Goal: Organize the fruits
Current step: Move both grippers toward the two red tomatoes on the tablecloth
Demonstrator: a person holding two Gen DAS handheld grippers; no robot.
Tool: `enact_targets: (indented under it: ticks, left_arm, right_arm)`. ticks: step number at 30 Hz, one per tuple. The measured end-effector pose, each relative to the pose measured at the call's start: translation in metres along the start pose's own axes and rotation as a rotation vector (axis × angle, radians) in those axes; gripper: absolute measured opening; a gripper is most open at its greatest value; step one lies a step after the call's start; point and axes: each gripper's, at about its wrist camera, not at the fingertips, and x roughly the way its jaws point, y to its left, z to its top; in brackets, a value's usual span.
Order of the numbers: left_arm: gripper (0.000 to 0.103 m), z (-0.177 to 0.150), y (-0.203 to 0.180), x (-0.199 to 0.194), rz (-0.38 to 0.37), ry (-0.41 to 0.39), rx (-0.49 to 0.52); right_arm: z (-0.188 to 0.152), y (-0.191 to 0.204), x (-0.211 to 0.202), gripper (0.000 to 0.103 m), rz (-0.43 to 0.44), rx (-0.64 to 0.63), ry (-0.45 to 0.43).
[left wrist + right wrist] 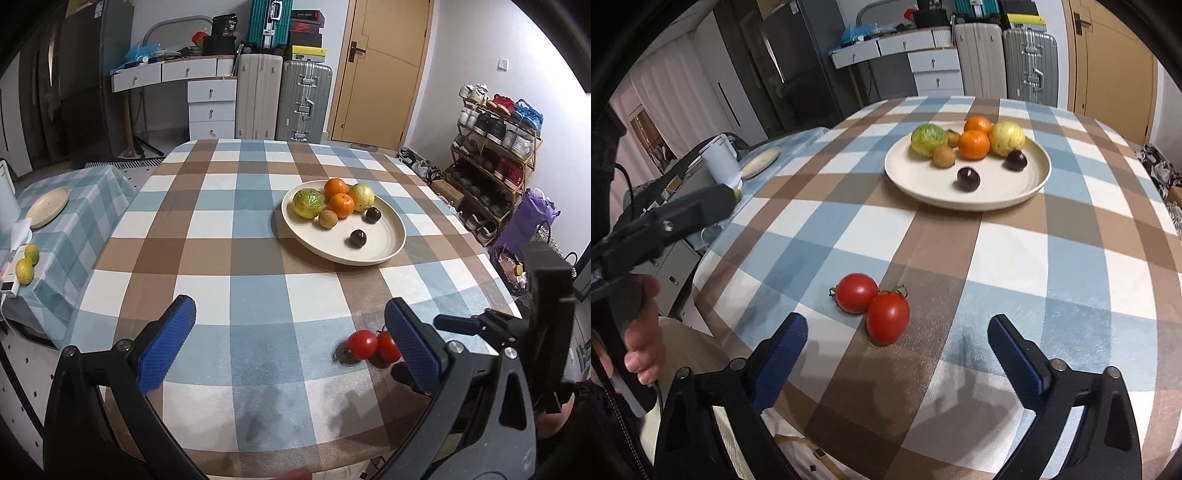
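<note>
Two red round tomatoes [873,306] touch on the checked-cloth bench [1071,266], near the cream round plate [1039,181] of fruit. Left gripper [291,339] and right gripper [899,354]: fingers wide, empty.

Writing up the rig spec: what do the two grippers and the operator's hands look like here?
Both the left gripper and right gripper match: black plastic scissor-style arms with silver pivot bolts and blue textured pads. A bare left hand grips a black handle with a thin dark cable beside it. Dark sleeve at the frame edge.
</note>
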Motion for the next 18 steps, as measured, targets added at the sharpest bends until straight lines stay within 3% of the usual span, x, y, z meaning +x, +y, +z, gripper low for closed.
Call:
enact_targets:
  ticks: [2, 7, 10, 12, 15, 18]
  left_arm:
    - [0.102, 0.0, 0.0, 0.0, -0.005, 0.004, -0.003]
    - [0.102, 0.001, 0.001, 0.004, -0.018, 0.022, -0.013]
    - [0.102, 0.0, 0.001, 0.005, -0.02, 0.025, -0.013]
    - [0.102, 0.0, 0.001, 0.005, -0.02, 0.024, -0.014]
    - [0.102, 0.0, 0.001, 0.005, -0.02, 0.025, -0.015]
    - [0.102, 0.0, 0.001, 0.005, -0.019, 0.025, -0.015]
  right_arm:
    - [0.0, 0.0, 0.004, 0.088, -0.001, -0.001, 0.011]
    - [0.002, 0.0, 0.007, 0.084, 0.01, -0.001, 0.012]
    - [0.002, 0.002, 0.011, 0.072, 0.025, -0.009, 0.03]
    - [0.001, 0.004, 0.016, 0.069, 0.026, -0.022, 0.043]
    - [0.0, 0.008, 0.021, 0.053, 0.025, -0.038, 0.062]
    - [-0.001, 0.013, 0.023, 0.046, 0.019, -0.057, 0.07]
